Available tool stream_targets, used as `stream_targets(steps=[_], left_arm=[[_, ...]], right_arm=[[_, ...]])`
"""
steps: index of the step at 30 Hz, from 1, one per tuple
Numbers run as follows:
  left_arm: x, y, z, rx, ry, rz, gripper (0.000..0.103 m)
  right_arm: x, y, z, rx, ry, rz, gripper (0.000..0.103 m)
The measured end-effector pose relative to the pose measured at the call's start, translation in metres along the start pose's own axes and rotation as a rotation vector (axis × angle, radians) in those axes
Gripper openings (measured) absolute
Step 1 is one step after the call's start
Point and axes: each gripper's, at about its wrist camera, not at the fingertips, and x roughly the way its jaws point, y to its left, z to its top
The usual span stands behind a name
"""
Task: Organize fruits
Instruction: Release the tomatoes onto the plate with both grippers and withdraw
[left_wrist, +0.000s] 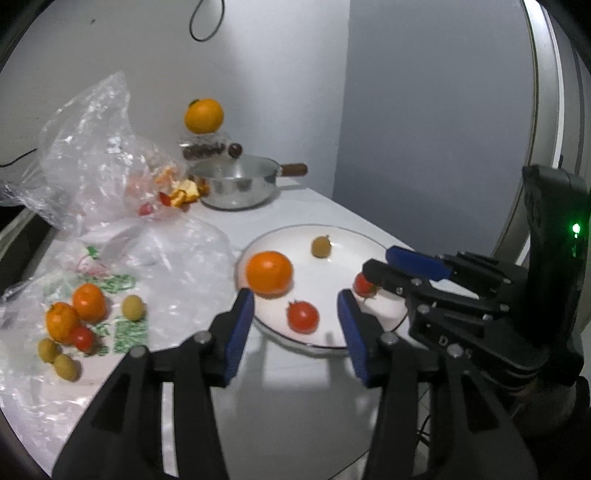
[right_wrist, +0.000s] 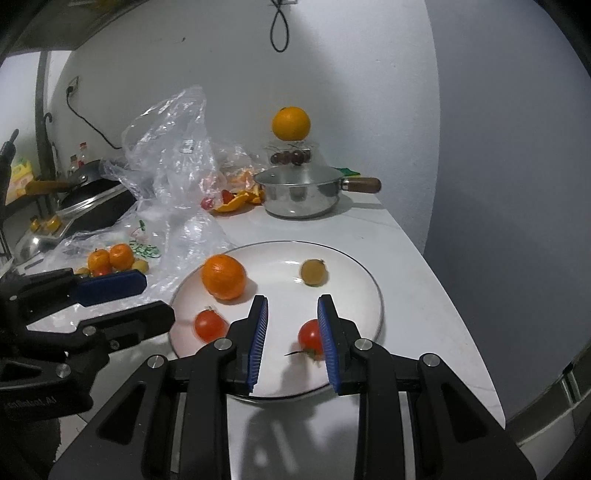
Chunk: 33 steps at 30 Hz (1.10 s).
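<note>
A white plate (right_wrist: 354, 269) holds an orange (right_wrist: 223, 277), a yellow-green fruit (right_wrist: 313, 272) and two red tomatoes (right_wrist: 209, 325) (right_wrist: 309, 334). My right gripper (right_wrist: 292, 339) is open above the plate's near side, its right finger beside one tomato. My left gripper (left_wrist: 295, 328) is open over the plate's (left_wrist: 284, 236) left rim, with a tomato (left_wrist: 303, 316) between its fingers and the orange (left_wrist: 269, 272) just beyond. More oranges (left_wrist: 88, 302), a tomato (left_wrist: 83, 338) and several green fruits (left_wrist: 133, 307) lie on a plastic bag (left_wrist: 177, 266) to the left.
A steel pot (right_wrist: 301, 195) with a wooden handle stands at the back, with a glass jar topped by an orange (right_wrist: 290, 123) behind it. Crumpled clear bags (right_wrist: 173, 147) and orange peels (right_wrist: 240, 199) lie at back left. A stove with pans (right_wrist: 85, 206) is at far left. The counter edge runs along the right.
</note>
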Motion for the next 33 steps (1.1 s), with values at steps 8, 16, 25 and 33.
stream_targets(steps=[8, 16, 25, 33], left_arm=[[-0.017, 0.028, -0.002, -0.012, -0.029, 0.056, 0.051], [-0.031, 0.052, -0.007, -0.04, -0.049, 0.104, 0.068], [-0.047, 0.08, -0.017, -0.07, -0.057, 0.141, 0.074], [-0.057, 0.107, -0.022, -0.102, -0.059, 0.195, 0.074]], right_arm=[[-0.001, 0.026, 0.011, -0.021, -0.006, 0.009, 0.03], [0.0, 0.046, 0.018, -0.045, -0.002, 0.012, 0.03], [0.005, 0.07, 0.025, -0.071, 0.004, 0.029, 0.031], [0.013, 0.093, 0.031, -0.096, 0.011, 0.052, 0.031]])
